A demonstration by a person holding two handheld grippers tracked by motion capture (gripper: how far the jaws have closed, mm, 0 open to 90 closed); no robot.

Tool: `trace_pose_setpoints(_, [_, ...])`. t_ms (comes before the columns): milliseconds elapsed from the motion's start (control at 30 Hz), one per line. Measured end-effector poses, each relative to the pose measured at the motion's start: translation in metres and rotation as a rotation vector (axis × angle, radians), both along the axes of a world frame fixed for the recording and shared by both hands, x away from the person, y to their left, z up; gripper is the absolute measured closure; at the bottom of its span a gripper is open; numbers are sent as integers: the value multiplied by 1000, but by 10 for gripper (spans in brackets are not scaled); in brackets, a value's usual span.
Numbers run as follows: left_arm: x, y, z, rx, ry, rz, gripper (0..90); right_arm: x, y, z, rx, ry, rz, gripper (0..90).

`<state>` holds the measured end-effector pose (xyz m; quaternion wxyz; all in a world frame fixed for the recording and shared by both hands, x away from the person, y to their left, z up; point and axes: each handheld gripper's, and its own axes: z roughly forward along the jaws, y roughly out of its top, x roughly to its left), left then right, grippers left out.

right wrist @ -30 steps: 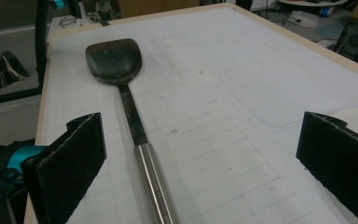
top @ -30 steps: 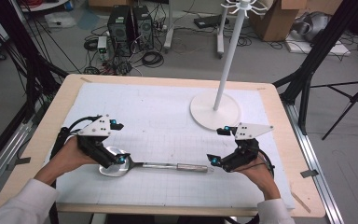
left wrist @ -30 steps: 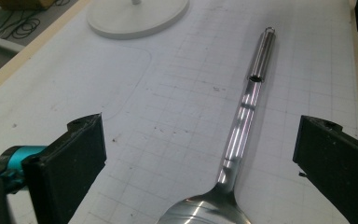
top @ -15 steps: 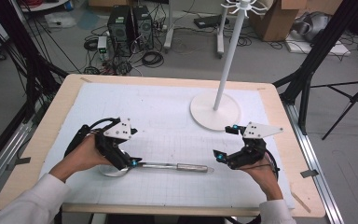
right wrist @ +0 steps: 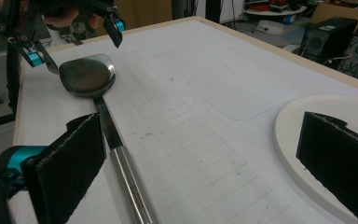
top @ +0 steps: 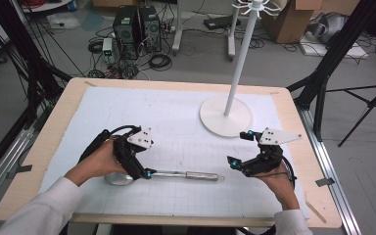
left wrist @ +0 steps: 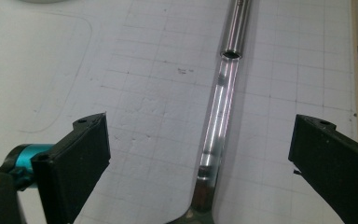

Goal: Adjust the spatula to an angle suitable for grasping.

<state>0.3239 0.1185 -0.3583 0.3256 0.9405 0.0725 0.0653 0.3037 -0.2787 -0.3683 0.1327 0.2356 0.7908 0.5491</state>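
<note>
Two grippers are bracketing one metal ladle (top: 162, 175), which is lying flat on the gridded white surface (top: 186, 122) low in the high view, its long axis running left to right across the frame.

Left gripper (top: 142, 172): released, jaws standing wide apart, hovering over the neck where bowl meets handle. In the left gripper view the ladle's shaft (left wrist: 220, 100) is running straight up the frame between the two jaws, nearer the right one, not touched by either. This hand is the nearer of the two; a straight closing would be catching the shaft across its width.

Right gripper (top: 236, 164): also released, jaws apart, sitting just beyond the handle's tip at lower right of the high view. In the right gripper view the handle (right wrist: 129, 186) is passing close by the left jaw, aiming away toward the bowl (right wrist: 87, 74) at upper left, with the left gripper above it.

Farther back, a white stand base (top: 225, 116) is resting well apart from the ladle.
</note>
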Motion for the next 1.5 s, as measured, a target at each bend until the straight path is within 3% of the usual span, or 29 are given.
trace_pose_setpoints(467, [1,-19,-18,97,30,-41,81,0,0,-1,-10,5,-3,3])
trace_pose_setpoints(700, [2,-27,-28,116,61,-63,104,2,1,-2,-13,14,1,2])
trace_pose_setpoints(800, [2,-30,-33,122,81,-77,137,2,1,-2,-16,16,2,3])
trace_pose_setpoints(1267, [7,-47,-43,159,102,-109,308,2,4,-2,-25,12,10,3])
trace_pose_setpoints(1500, [6,-57,-44,202,105,-123,368,2,4,-3,-24,18,12,3])
